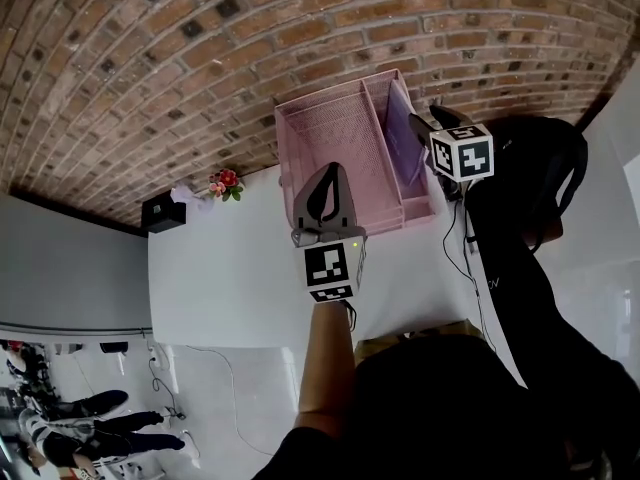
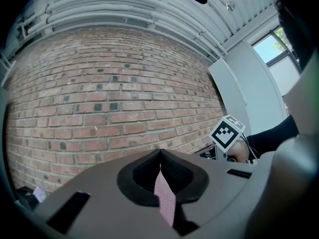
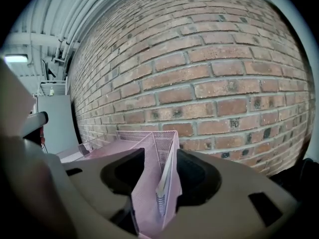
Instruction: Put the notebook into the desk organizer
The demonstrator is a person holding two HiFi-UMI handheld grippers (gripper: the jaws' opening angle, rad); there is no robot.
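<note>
Notebook (image 3: pixel 167 180) in pink desk organizer's (image 1: pixel 335 138) narrow compartment

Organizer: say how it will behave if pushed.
Probably light and easy to slide: the organizer is thin mesh on a smooth table. Likely fairly stiff, since its walls stand straight. The left gripper, shut on its edge, probably steadies it.

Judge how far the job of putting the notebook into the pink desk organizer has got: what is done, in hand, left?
Done: the spiral notebook stands upright in the narrow slot of the pink mesh desk organizer. In hand: the left gripper is shut on the organizer's edge; the right gripper is open astride the slot, gripping nothing. Left: probably only drawing both grippers away.
</note>
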